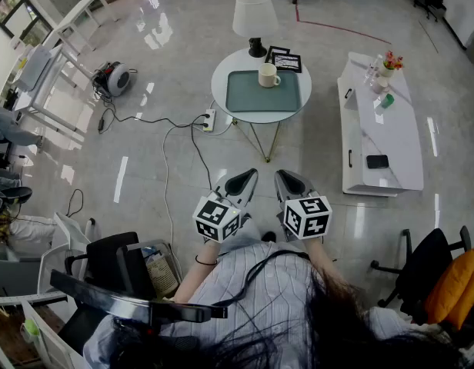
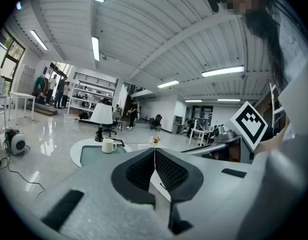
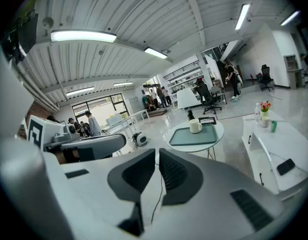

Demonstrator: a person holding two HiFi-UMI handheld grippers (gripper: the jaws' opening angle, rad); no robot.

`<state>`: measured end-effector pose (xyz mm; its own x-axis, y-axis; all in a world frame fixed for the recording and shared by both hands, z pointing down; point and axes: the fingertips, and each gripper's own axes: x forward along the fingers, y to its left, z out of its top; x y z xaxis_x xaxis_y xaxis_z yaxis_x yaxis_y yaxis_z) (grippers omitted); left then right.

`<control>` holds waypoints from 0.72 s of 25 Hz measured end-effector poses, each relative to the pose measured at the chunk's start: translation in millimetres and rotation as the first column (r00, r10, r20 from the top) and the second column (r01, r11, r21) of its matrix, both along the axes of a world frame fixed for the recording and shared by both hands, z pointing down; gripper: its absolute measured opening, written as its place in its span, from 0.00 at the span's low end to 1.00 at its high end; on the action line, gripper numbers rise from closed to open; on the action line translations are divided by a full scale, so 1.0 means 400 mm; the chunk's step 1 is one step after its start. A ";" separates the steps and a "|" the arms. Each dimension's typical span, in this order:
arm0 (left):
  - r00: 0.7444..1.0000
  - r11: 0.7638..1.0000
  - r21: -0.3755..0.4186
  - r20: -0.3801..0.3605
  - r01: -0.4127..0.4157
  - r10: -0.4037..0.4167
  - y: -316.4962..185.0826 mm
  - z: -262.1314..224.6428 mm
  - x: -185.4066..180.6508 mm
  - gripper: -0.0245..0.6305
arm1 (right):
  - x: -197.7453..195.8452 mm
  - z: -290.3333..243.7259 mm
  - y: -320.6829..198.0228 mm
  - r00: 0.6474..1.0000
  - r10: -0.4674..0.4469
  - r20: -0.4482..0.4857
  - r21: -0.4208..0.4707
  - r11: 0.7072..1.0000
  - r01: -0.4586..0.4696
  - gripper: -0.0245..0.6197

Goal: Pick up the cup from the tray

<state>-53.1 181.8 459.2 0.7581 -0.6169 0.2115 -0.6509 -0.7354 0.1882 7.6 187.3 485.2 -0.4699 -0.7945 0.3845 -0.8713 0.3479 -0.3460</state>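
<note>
A cream mug (image 1: 268, 75) stands upright at the far edge of a grey-green tray (image 1: 252, 98) on a small round white table (image 1: 221, 79). The left gripper view shows the mug (image 2: 108, 145) far off; so does the right gripper view, where the mug (image 3: 195, 126) sits on the tray (image 3: 191, 137). My left gripper (image 1: 242, 182) and right gripper (image 1: 292, 182) are held side by side close to the person's body, well short of the table. Both are shut with nothing between the jaws.
A white lamp (image 1: 255, 18) and picture frames (image 1: 283, 58) stand at the table's back. To the right a long white bench (image 1: 379, 129) carries a flower vase (image 1: 388, 64) and a phone (image 1: 377, 161). Cables and a power strip (image 1: 208, 120) lie on the floor at left. Office chairs flank the person.
</note>
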 end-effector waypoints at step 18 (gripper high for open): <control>0.999 0.998 -0.036 -0.006 0.049 -0.049 -0.053 0.028 -0.029 0.06 | 0.007 0.048 -0.048 1.000 -0.001 0.024 -0.041 0.999 0.002 0.11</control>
<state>-64.9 160.7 470.4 0.7287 -0.6454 0.2291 -0.6845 -0.6956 0.2179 10.2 168.3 504.2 -0.4808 -0.7776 0.4051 -0.8620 0.3345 -0.3809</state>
